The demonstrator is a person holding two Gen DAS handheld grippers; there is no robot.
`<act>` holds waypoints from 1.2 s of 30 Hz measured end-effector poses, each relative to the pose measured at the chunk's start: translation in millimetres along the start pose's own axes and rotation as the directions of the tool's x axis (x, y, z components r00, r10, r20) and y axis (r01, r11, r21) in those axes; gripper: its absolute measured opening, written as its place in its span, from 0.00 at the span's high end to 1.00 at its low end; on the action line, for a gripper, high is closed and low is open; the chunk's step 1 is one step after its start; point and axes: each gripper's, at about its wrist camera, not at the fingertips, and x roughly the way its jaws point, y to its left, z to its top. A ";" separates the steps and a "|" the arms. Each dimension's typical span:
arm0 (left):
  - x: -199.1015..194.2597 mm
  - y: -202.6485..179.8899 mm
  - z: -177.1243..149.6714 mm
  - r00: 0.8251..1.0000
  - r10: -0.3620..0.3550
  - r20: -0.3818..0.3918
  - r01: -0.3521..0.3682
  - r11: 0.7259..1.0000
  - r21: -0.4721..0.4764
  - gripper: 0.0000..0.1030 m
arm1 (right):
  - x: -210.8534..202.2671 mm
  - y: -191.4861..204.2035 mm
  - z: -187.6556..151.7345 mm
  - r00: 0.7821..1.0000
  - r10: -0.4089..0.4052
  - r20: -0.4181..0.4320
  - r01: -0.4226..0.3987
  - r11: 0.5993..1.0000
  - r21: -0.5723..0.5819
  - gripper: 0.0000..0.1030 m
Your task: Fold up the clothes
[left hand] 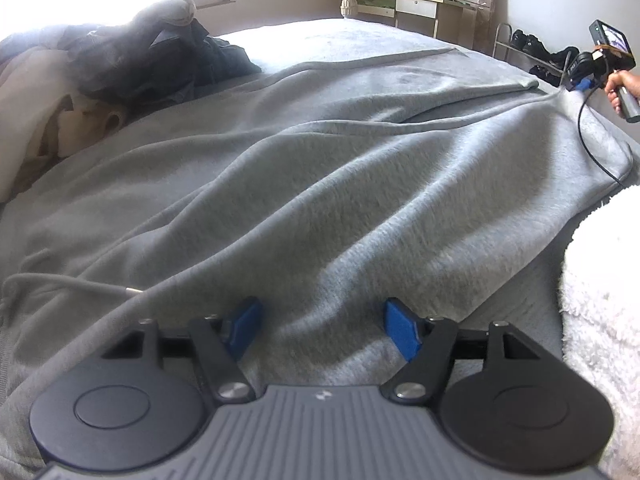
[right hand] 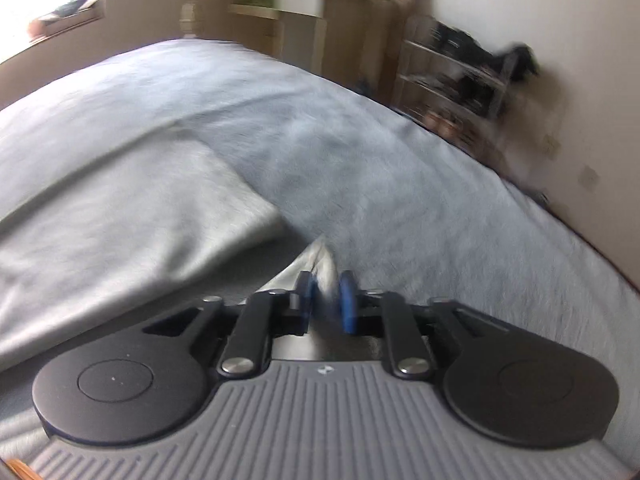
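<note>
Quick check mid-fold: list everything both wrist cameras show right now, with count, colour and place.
sweatshirt: one, grey, spread across the bed
drawstring: one, grey with metal tip, near left of the sweatshirt
bed cover: one, blue-grey, under everything
clothes pile: one heap, dark and beige, far left on the bed
fleece: one, white, right edge of left wrist view
desk: one, pale, by the far wall
shoe rack: one, metal, with dark shoes, by the right wall
left gripper: open, blue pads, over the sweatshirt
right gripper: shut on sweatshirt edge
hand: one, holding the right gripper's handle
</note>
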 end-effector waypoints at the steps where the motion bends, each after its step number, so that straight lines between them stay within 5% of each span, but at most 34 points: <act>1: -0.5 0.1 -0.3 1.000 -0.001 0.001 0.001 1.000 0.001 0.32 | -1.3 -9.4 -3.5 1.000 -0.012 0.004 0.011 0.999 0.050 0.70; 3: -1.4 0.3 -1.2 1.000 -0.004 0.006 0.004 1.000 0.000 0.32 | -3.8 -28.2 -10.4 0.999 -0.035 0.010 0.033 0.988 0.150 0.57; 7: -2.7 -0.3 -2.0 1.000 -0.002 0.019 0.002 1.000 -0.007 0.32 | -17.0 -75.4 -25.2 0.998 -0.054 0.024 0.042 0.928 0.369 0.56; 14: -14.4 2.7 1.2 0.998 -0.014 0.065 0.017 0.999 -0.043 0.32 | -78.1 -197.7 -91.5 0.987 0.153 0.051 -0.134 0.600 0.788 0.56; 18: -29.2 0.0 -3.5 0.996 -0.036 0.084 0.040 0.998 -0.042 0.32 | -76.3 -199.8 -136.0 0.944 0.313 -0.104 -0.082 0.528 0.845 0.56; 22: -45.4 -1.3 -15.2 0.995 -0.043 0.090 0.046 0.998 -0.035 0.32 | -63.8 -169.0 -171.1 0.900 0.410 -0.145 -0.093 0.508 0.856 0.56; 25: -54.5 1.0 -26.7 0.997 -0.040 0.071 0.044 0.997 -0.059 0.32 | -54.9 -155.1 -172.3 0.914 0.398 -0.076 -0.144 0.496 0.856 0.57; 27: -58.8 4.2 -33.9 0.998 -0.042 0.050 0.047 0.994 -0.099 0.32 | -48.9 -146.0 -172.8 0.921 0.388 -0.029 -0.179 0.489 0.854 0.69; 29: -63.2 6.2 -37.6 0.999 -0.030 0.043 0.035 0.993 -0.113 0.33 | -45.2 -137.7 -169.2 0.935 0.352 -0.033 -0.168 0.526 0.834 0.79; 30: -64.6 7.5 -37.7 0.999 -0.020 0.046 0.025 0.993 -0.113 0.33 | -43.4 -133.5 -167.3 0.942 0.334 -0.036 -0.161 0.545 0.823 0.92; 36: -63.6 13.3 -36.8 0.999 -0.005 0.048 0.012 0.989 -0.145 0.33 | -105.3 -123.5 -151.9 0.966 0.221 0.136 -0.249 0.633 0.734 0.97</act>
